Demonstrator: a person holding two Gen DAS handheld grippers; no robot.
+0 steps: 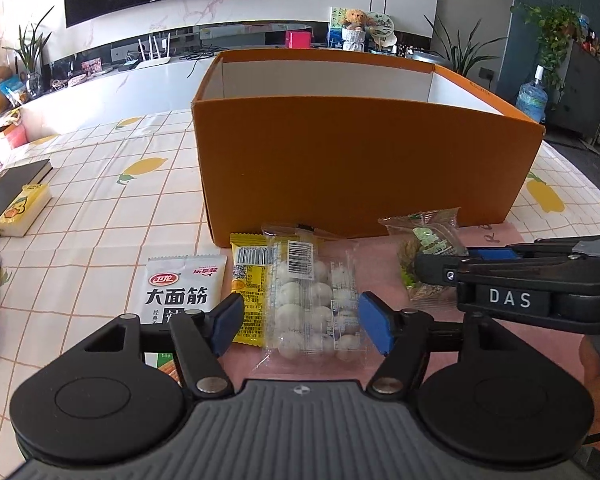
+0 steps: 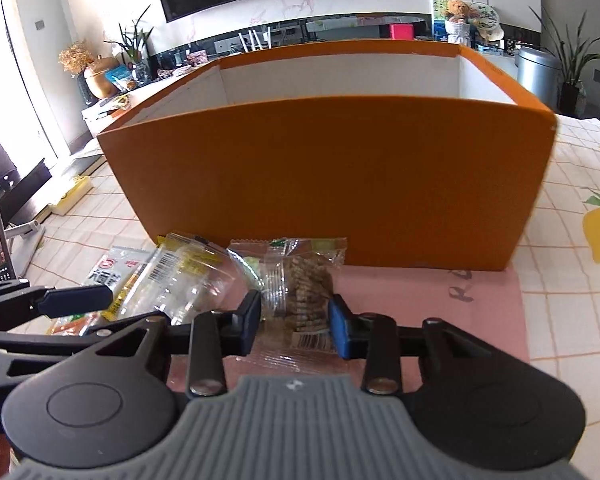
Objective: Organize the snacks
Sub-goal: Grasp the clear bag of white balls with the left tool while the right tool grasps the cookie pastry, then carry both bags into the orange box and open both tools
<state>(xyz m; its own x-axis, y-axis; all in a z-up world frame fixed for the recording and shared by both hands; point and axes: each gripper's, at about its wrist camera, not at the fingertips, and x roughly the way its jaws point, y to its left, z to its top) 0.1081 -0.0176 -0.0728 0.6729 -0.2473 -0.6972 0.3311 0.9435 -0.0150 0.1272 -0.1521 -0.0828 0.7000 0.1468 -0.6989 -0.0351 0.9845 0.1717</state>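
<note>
A living room with a wall TV lies behind a table (image 1: 100,208) under a lemon-print cloth. An orange box (image 1: 360,160) stands open at the far side, and the snacks lie in a row along its near wall, on a pink mat (image 2: 440,312).

The left gripper (image 1: 300,322) has its jaws wide, one on each side of the clear pack of white balls (image 1: 312,304), the pads not touching it. This pack overlaps a yellow pack (image 1: 249,280) on its left; a white pack (image 1: 182,288) lies further left.

The right gripper (image 2: 294,320) has its jaws drawn in around the clear pack of brown sticks (image 2: 304,292), pads at or against the wrapper; I judge it gripped, though thinly.

Risks: the slick film could slip out of the right pads on lifting. The left pads, closing, might catch the yellow pack too and drag it. Both grippers are close together and could collide. The box wall is tall, so a low carry could hit its rim.
</note>
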